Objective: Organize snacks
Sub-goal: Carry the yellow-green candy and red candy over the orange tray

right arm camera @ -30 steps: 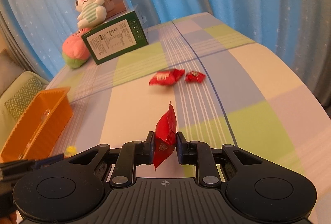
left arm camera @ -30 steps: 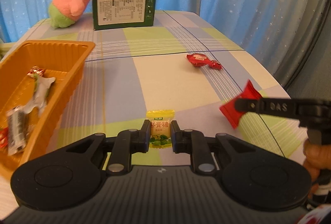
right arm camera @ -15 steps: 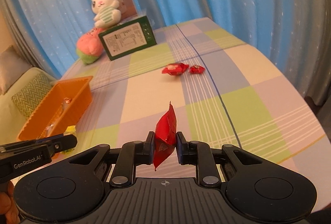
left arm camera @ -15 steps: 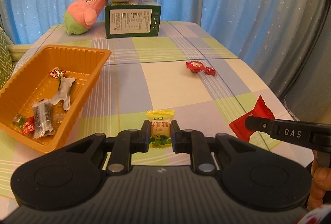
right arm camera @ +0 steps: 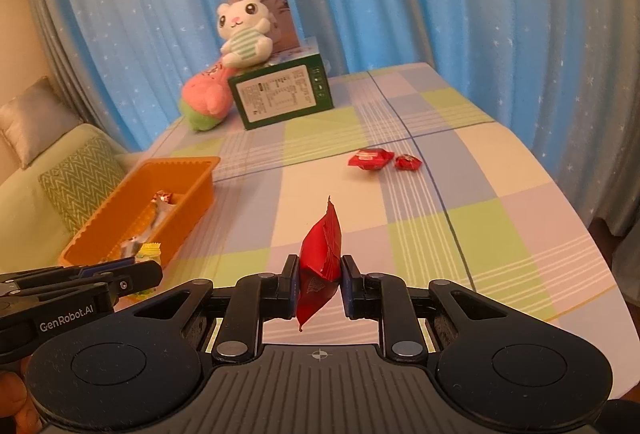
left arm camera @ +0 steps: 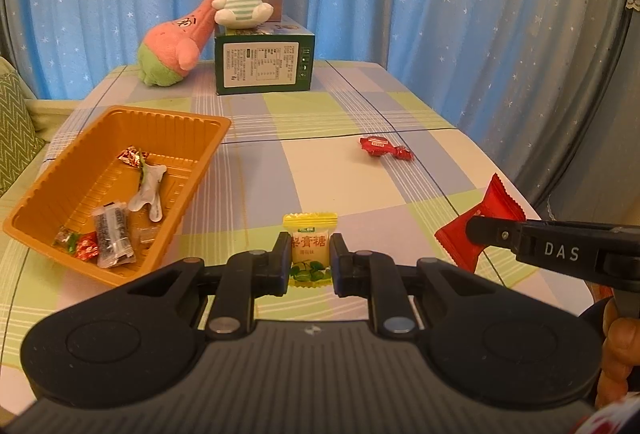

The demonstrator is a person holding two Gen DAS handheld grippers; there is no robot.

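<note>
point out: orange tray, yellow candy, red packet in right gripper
orange tray (left arm camera: 120,121), left wrist view, far rim.
yellow candy (left arm camera: 310,248), left wrist view, wrapper's printed middle.
red packet (right arm camera: 322,246), right wrist view, upper body above the pads.

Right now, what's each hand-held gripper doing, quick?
Left hand-held gripper: closed on the yellow candy.
Right hand-held gripper: closed on the red packet.

- Left gripper (left arm camera: 310,258): black, ribbed housing, 2 round discs, silver screws, side print "GenRobot.AI".
- Right gripper (right arm camera: 319,280): same black build, finger marked "DAS".
</note>
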